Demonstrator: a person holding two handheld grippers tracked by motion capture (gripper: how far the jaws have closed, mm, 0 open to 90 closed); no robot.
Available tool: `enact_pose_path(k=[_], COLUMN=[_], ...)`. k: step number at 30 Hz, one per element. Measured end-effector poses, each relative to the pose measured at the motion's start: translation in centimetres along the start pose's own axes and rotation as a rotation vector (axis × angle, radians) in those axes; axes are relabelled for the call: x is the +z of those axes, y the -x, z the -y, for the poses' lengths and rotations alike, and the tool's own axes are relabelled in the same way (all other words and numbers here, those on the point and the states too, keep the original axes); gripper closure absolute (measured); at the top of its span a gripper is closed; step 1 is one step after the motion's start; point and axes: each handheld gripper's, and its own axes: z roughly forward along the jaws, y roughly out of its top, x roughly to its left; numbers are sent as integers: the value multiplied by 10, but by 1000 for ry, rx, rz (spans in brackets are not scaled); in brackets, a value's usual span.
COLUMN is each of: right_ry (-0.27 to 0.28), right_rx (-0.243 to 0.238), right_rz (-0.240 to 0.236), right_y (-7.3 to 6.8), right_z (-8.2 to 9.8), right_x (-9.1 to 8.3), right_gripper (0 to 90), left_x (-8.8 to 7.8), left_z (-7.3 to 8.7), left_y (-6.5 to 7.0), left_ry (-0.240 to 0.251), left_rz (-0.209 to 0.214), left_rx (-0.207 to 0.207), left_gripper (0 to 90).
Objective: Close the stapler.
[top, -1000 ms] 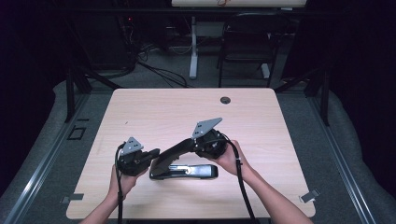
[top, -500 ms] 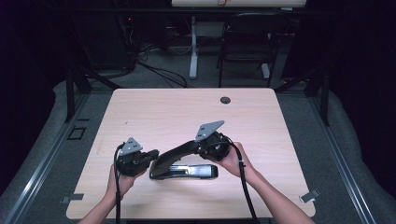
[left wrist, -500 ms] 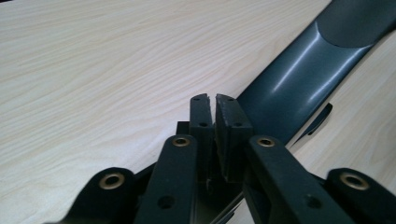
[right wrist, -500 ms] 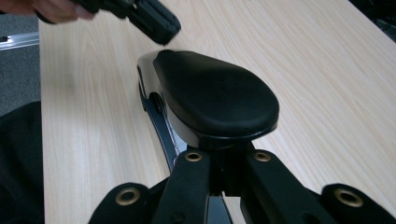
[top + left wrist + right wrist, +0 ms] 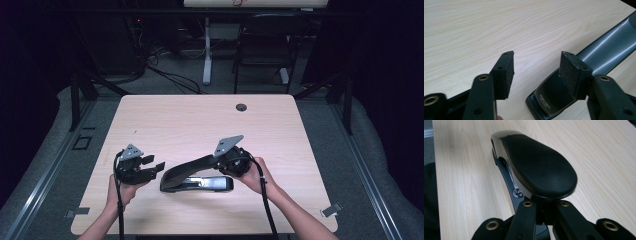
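Observation:
A large black stapler (image 5: 197, 181) lies near the table's front edge, its long handle (image 5: 536, 162) slanting up to the right. My right gripper (image 5: 220, 163) is shut on the raised end of that handle, whose rounded pad overhangs and hides the fingertips (image 5: 546, 211). My left gripper (image 5: 159, 168) sits at the stapler's low left end. Its jaws have just been opening and now stand apart (image 5: 536, 65). The stapler's labelled end (image 5: 549, 97) lies just behind the gap, close to the right pad (image 5: 570, 72), with neither pad pressing on it.
The pale wooden table (image 5: 200, 120) has a round cable grommet (image 5: 241, 107) near its far edge. Behind it stand a desk leg (image 5: 206, 55) and a dark chair (image 5: 262, 50), with cables on the floor.
The left gripper's jaws, shut at the stapler's left end before, have opened. The right gripper has sunk a little, bringing the handle's raised end lower.

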Motion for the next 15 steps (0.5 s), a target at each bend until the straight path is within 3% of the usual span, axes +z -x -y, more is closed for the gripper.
enact_pose_path(k=[9,15], right_ry=[-40,-85], right_rx=[1,3], right_rz=[0,-6], right_y=[1,3], right_z=[8,15], right_x=[5,8], right_gripper=[900,900], left_x=[0,1], left_z=[1,2], left_y=[-4,-7], left_ry=[-19,-30], left_rz=[-16,-24], left_rx=[-4,-15], left_gripper=[301,286])
